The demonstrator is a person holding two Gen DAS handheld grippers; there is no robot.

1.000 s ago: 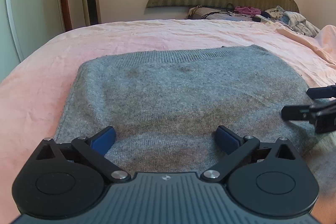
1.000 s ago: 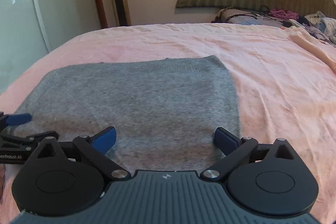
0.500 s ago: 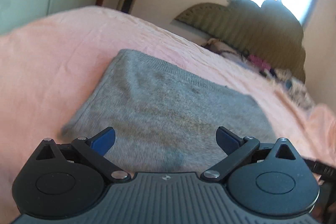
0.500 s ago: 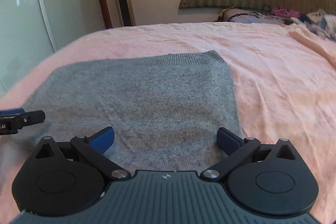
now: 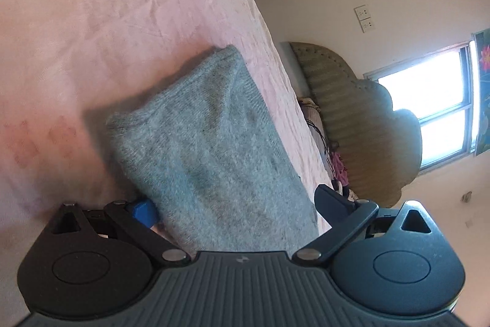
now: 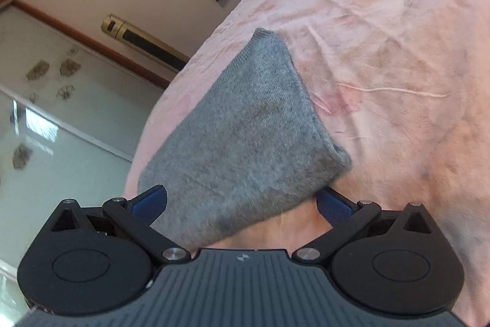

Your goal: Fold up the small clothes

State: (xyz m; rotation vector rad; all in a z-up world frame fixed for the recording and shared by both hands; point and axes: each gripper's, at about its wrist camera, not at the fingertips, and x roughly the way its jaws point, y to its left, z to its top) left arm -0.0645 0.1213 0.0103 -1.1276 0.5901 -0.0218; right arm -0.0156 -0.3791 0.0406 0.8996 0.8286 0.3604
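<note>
A grey knit sweater (image 5: 211, 149) lies on a pale pink bedsheet (image 5: 92, 20), between blue-padded black jaws.

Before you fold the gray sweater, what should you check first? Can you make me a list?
1. Left gripper straddles the gray sweater edge: ok.
2. Right gripper straddles its other side: ok.
3. Jaws shut on the cloth: not ok, both are wide open.
4. Fingers under every layer: cannot tell.
5. Pink bedsheet right around the sweater is bare: ok.
</note>
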